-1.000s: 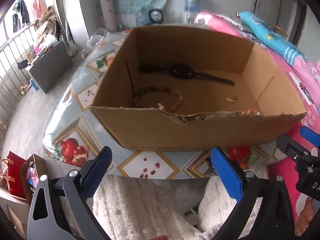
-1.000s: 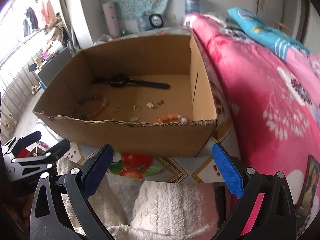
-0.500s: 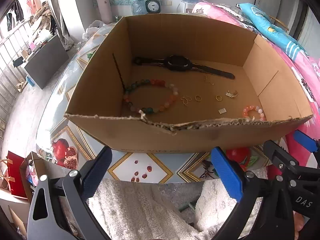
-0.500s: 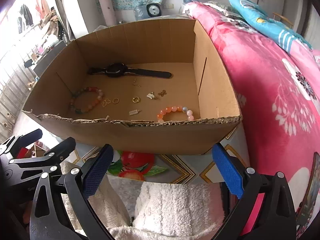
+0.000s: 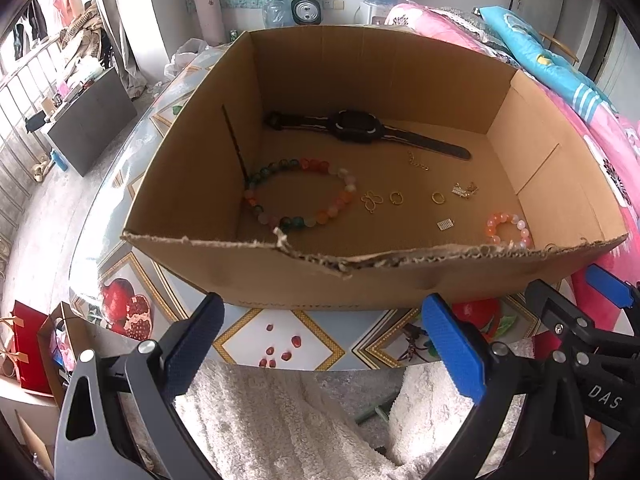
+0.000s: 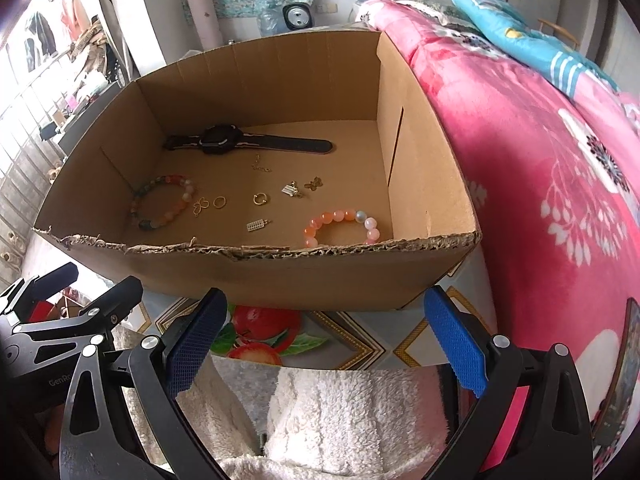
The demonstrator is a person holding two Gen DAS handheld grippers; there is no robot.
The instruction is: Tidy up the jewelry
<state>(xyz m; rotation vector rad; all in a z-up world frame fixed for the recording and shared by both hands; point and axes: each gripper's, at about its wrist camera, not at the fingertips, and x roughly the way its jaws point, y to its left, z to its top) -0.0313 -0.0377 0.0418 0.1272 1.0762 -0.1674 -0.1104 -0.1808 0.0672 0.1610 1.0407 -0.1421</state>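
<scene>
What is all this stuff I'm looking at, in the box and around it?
cardboard box: one, brown, open top, torn front rim, on the table
watch: one, black, flat at the back of the box floor
large bead bracelet: one, green, red, orange and pale beads, left part of the floor
small bead bracelet: one, orange and pale pink, front right of the floor
small gold pieces: several rings, charms and a short chain, loose mid-floor
table: one, fruit-print cover, under the box
blanket: one, pink floral, right of the box
left gripper: blue pads, open, empty, short of the box
right gripper: blue pads, open, empty, short of the box
</scene>
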